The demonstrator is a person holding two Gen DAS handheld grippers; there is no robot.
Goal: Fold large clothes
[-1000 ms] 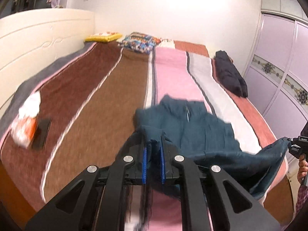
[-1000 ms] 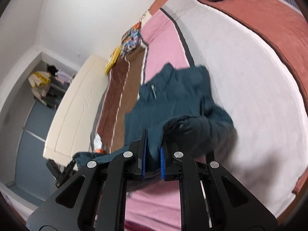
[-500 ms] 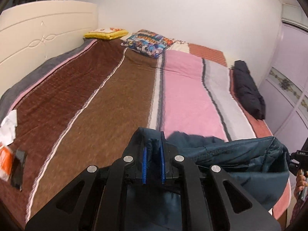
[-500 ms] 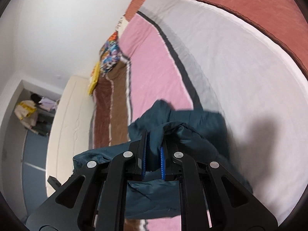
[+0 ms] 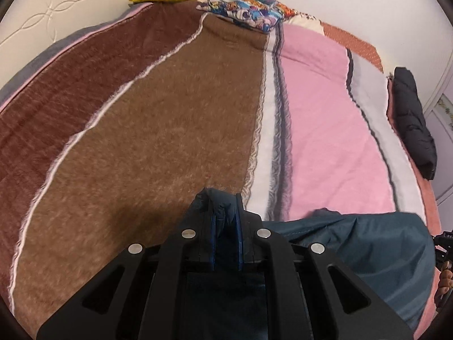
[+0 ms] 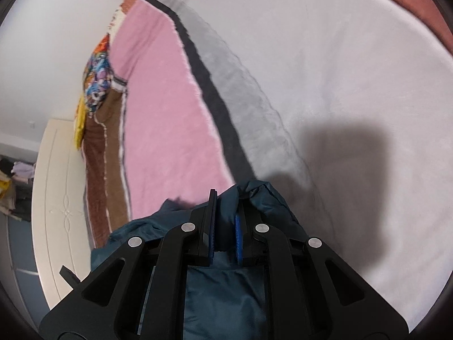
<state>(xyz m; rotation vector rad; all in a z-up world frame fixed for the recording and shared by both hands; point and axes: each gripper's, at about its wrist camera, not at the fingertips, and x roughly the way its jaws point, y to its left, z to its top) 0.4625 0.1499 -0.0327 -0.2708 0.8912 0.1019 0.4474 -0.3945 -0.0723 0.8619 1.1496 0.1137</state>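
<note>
While both claws pinch folds of the teal jacket, I count the grip itself as my main worry: the left gripper has its blue pads pressed together on only a small tuft of fabric, and the right gripper nips a similar bunch at the garment's other end. The jacket hangs between them over the near edge of the bed, its bulk spread toward the right near corner, above the pink and grey stripes. The shell looks slick, so I judge that a sharp tug could pull a tuft out of either pinch, and one side would drop into a heap. If I lower the two ends unevenly, the jacket could land skewed, with creases trapped under it. I also cannot see the lower part of the garment in either view, so some of it may trail off the near edge and drag the rest down. The dark coat at the right edge lies well apart and should not interfere.
</note>
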